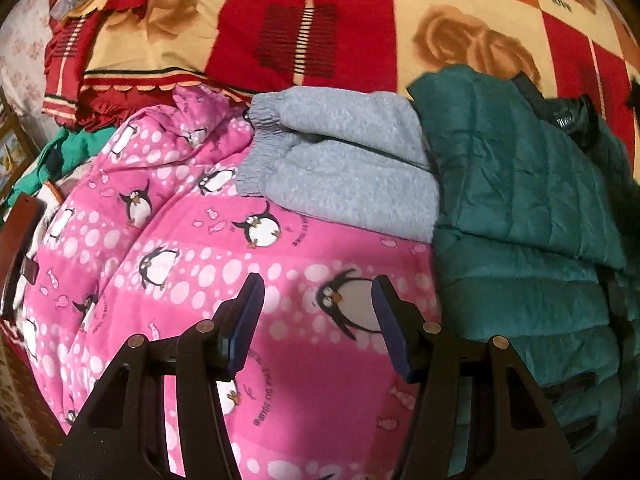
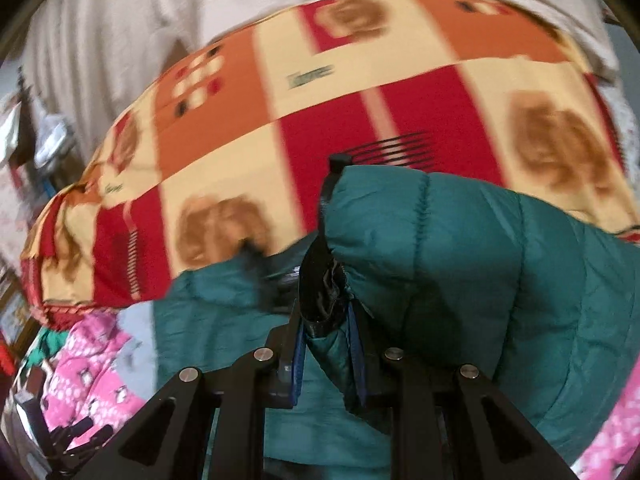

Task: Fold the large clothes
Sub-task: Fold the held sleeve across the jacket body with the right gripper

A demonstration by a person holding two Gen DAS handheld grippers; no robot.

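Bed covered by a checked blanket in red, orange and cream with brown rose prints.

Three garments lie on it, side by side. Pink penguin fleece spread at left in the left wrist view. Grey fleece piece, elastic cuffs showing, lies on the pink one's upper edge, touching the green jacket at right. Jacket is quilted, dark lining showing at its top.

Left gripper: fingers apart, nothing between them, poised above the pink fleece over a penguin print. No contact visible.

Right gripper: fingers closed on a fold of the green jacket at its edge, beside the black zipper strip. A padded section of the jacket bulges up just right of the fingers, lifted off the bed. Right wrist view is motion-blurred. Pink fleece visible at lower left and lower right there.
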